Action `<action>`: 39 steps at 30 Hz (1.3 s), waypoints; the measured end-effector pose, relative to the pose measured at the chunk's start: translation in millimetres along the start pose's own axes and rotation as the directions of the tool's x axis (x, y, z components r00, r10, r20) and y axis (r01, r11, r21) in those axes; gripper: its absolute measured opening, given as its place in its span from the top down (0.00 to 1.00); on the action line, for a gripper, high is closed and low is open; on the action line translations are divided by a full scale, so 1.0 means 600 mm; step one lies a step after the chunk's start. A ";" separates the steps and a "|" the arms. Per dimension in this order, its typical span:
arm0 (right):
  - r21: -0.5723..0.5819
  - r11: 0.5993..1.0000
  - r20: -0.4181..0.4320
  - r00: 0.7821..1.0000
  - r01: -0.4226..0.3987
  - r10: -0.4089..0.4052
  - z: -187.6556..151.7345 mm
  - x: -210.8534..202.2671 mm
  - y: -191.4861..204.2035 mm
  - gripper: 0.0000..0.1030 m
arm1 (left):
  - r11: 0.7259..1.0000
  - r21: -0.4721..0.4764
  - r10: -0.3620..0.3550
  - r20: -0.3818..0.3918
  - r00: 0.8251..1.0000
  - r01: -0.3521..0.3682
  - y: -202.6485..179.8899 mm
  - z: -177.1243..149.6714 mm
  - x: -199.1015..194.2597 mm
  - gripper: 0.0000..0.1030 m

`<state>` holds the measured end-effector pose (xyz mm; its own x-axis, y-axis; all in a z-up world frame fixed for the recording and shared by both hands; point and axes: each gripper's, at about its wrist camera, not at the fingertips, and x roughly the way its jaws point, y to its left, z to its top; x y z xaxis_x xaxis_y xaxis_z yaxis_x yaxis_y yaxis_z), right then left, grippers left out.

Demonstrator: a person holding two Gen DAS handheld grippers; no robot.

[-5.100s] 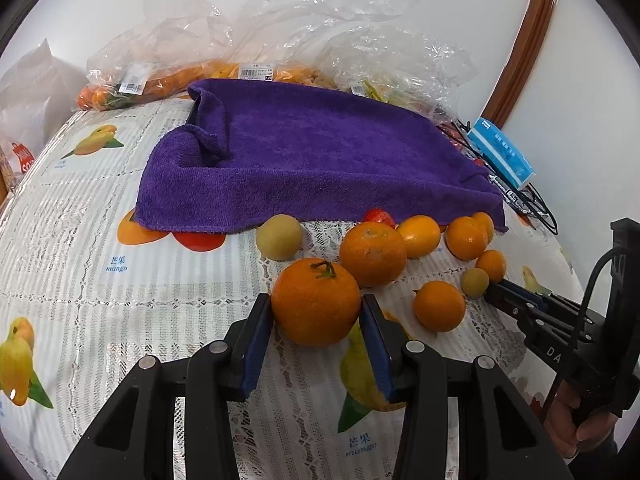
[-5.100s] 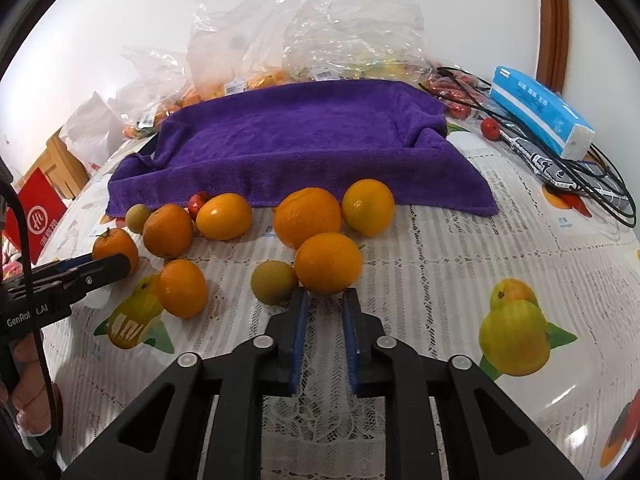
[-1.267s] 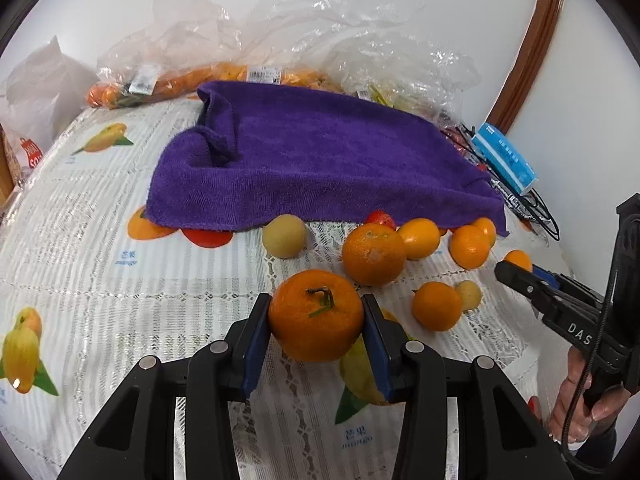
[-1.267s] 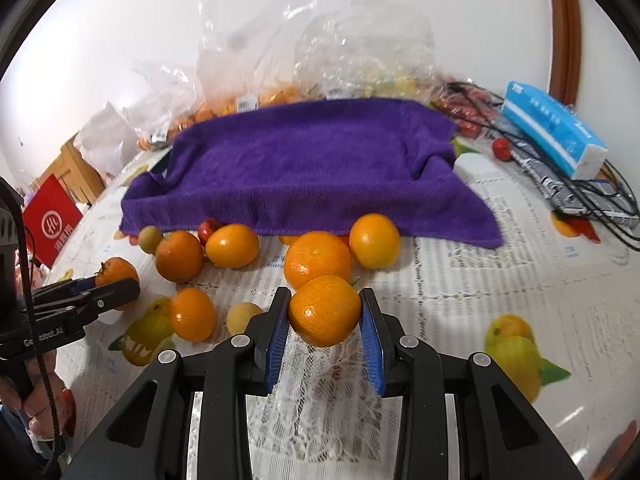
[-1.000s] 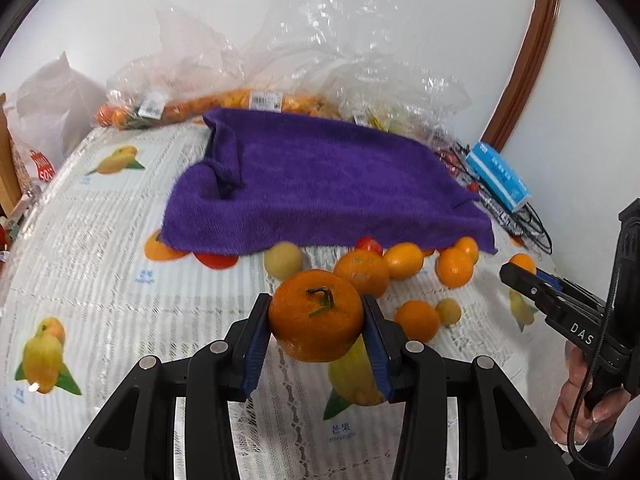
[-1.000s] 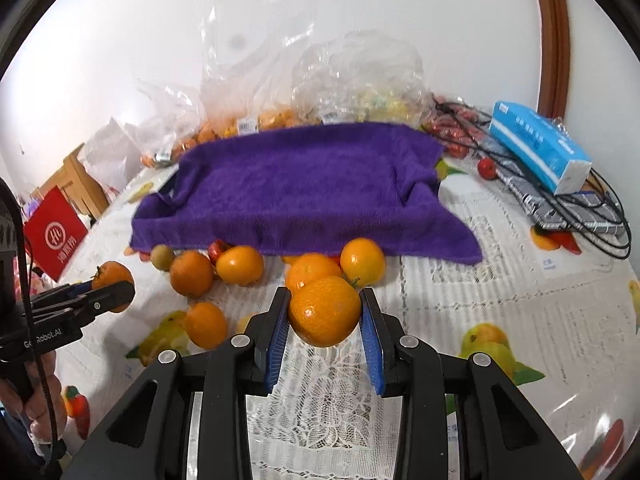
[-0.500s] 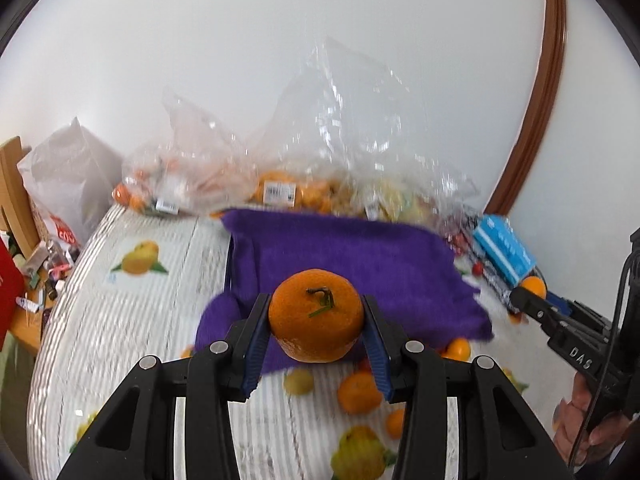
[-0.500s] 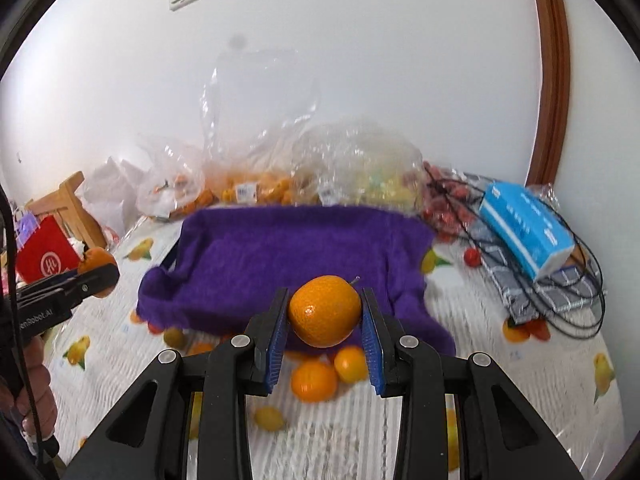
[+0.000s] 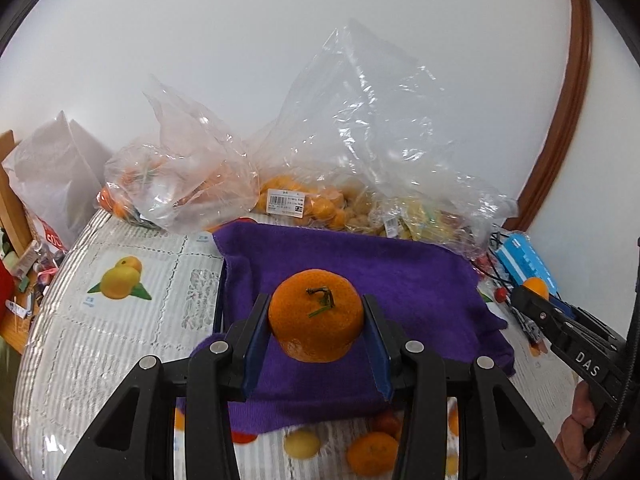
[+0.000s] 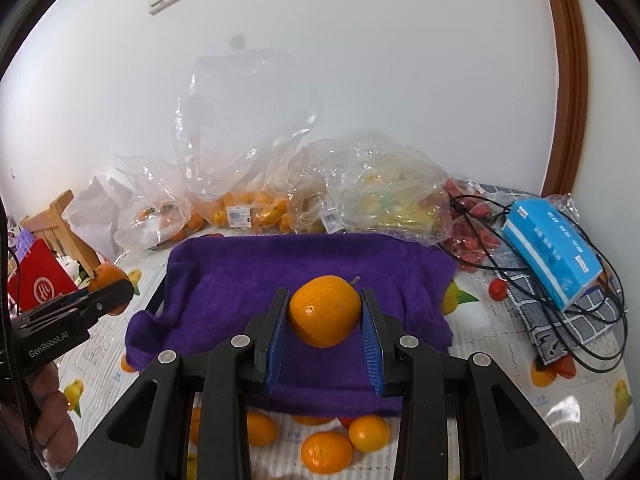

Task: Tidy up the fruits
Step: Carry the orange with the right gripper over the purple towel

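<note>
My left gripper (image 9: 316, 324) is shut on a stemmed orange mandarin (image 9: 316, 314), held in the air over the near part of a purple towel (image 9: 400, 272). My right gripper (image 10: 325, 320) is shut on a smoother orange (image 10: 325, 310), also raised above the purple towel (image 10: 248, 276). Each gripper shows at the edge of the other's view with its fruit: the right gripper (image 9: 534, 300) and the left gripper (image 10: 110, 286). Several loose oranges (image 10: 326, 450) and a pale round fruit (image 9: 302, 442) lie on the tablecloth just in front of the towel.
Clear plastic bags of fruit (image 9: 280, 196) are piled against the wall behind the towel. A blue tissue pack (image 10: 554, 248), black cables (image 10: 560, 280) and small red fruits (image 10: 498, 290) lie to the right. A red bag (image 10: 38, 284) and a wooden chair (image 10: 60, 224) stand left.
Both grippers have risen from the table with their fruit and moved forward over the purple towel. The loose oranges have dropped to the bottom of both views.
</note>
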<state>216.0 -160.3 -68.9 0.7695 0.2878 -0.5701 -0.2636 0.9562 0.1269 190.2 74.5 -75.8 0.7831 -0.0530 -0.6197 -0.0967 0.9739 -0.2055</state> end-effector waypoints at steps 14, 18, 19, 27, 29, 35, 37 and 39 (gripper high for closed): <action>0.030 1.000 -0.061 0.998 0.001 0.001 -0.008 0.099 -0.031 0.67 | 0.999 0.023 0.048 -0.050 0.998 -0.047 0.008 -0.016 0.089 0.60; 0.028 1.000 -0.070 0.998 0.007 -0.005 -0.013 0.108 -0.039 0.67 | 1.000 0.003 0.025 -0.061 0.998 -0.025 0.014 -0.017 0.094 0.60; 0.028 1.000 -0.068 0.998 0.009 -0.007 -0.014 0.108 -0.041 0.67 | 1.000 0.007 0.027 -0.062 0.998 -0.027 0.014 -0.018 0.095 0.60; 0.037 0.999 -0.100 0.995 0.018 -0.014 -0.026 0.127 -0.053 0.67 | 1.000 0.014 0.020 -0.081 0.997 -0.018 0.008 -0.025 0.108 0.60; 0.034 0.999 -0.109 0.994 0.016 -0.012 -0.028 0.133 -0.052 0.67 | 0.999 0.025 0.028 -0.082 0.996 -0.026 0.004 -0.027 0.110 0.59; 0.011 1.000 -0.137 0.990 0.013 -0.012 -0.038 0.147 -0.044 0.67 | 0.999 0.020 0.033 -0.104 0.994 -0.031 0.007 -0.032 0.123 0.59; 0.009 1.000 -0.145 0.989 0.007 -0.006 -0.041 0.150 -0.042 0.67 | 0.999 0.021 0.041 -0.107 0.993 -0.039 0.008 -0.034 0.127 0.59; 0.007 1.000 -0.155 0.988 0.006 -0.004 -0.042 0.153 -0.041 0.67 | 0.999 0.018 0.039 -0.116 0.993 -0.037 0.009 -0.035 0.130 0.60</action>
<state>278.5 -158.6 -145.1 0.6712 0.2719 -0.6896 -0.2554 0.9582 0.1292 237.9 71.3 -141.1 0.7023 -0.0400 -0.7107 -0.1149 0.9790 -0.1686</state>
